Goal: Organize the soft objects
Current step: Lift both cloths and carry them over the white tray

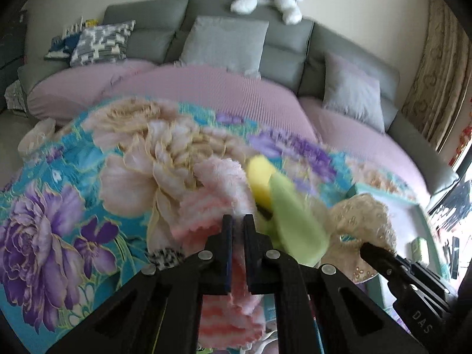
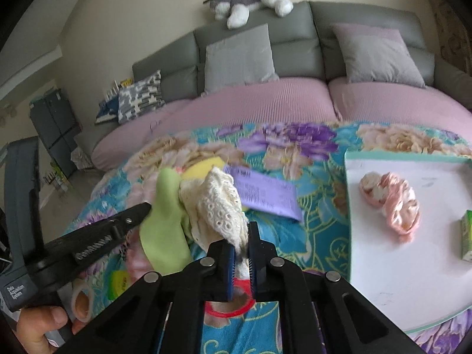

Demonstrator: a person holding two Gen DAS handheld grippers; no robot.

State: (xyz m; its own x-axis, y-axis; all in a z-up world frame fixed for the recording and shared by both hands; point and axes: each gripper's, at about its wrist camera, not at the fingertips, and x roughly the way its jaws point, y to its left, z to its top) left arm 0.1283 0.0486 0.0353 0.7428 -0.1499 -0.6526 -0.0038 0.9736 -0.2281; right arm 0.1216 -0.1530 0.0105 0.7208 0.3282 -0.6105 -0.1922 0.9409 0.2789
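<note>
My left gripper (image 1: 238,221) is shut on a fluffy pink-and-white striped cloth (image 1: 221,188), held above the floral tablecloth. A light green cloth (image 1: 292,221) and a yellow piece (image 1: 259,177) hang beside it. My right gripper (image 2: 242,230) is shut on a cream lace cloth (image 2: 218,203), which also shows in the left wrist view (image 1: 360,218). The green cloth (image 2: 165,221) sits between the lace and the left gripper's fingers (image 2: 129,218). A pink satin scrunchie (image 2: 392,200) lies on the white tray (image 2: 398,280) to the right.
A purple labelled packet (image 2: 265,194) lies on the floral tablecloth (image 2: 309,230). A green box (image 2: 467,236) stands at the tray's right edge. Tape rolls (image 2: 227,309) lie below my right gripper. Behind is a grey sofa with cushions (image 2: 239,59) and a plush dog (image 2: 250,0).
</note>
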